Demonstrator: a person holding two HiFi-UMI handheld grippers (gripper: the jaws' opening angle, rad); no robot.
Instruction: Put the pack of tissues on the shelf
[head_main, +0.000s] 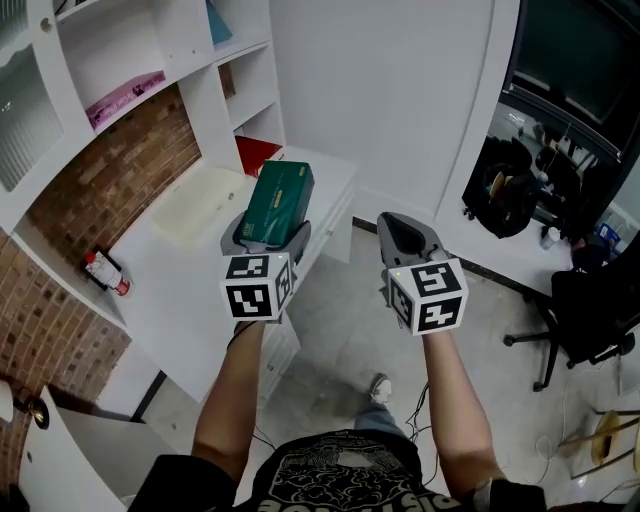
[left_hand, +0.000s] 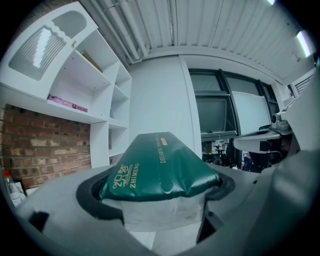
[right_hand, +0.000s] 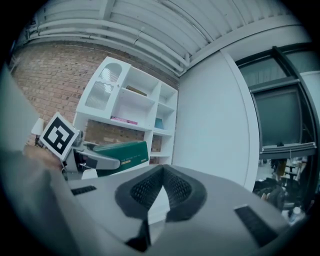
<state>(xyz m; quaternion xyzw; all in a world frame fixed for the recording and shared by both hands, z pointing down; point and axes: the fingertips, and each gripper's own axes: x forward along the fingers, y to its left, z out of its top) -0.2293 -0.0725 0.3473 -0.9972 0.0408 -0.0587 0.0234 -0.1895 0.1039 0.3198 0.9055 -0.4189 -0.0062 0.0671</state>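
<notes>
Both forearms bare, stretched forward, roughly parallel. Left arm (head_main: 232, 390) carries left gripper (head_main: 268, 238), fingers clamped on pack of tissues (head_main: 279, 198), pack poking out past tips. Right arm (head_main: 455, 400) alongside, right gripper (head_main: 408, 235) empty, fingers pressed together at tips. Grippers side by side, not touching.

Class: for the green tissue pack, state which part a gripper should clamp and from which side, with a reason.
Clamp the tissue pack at its near short end, jaws on its two long sides, coming in along its length, as the left gripper does. It is long, narrow and soft; the wrapper creases at the grip.
</notes>
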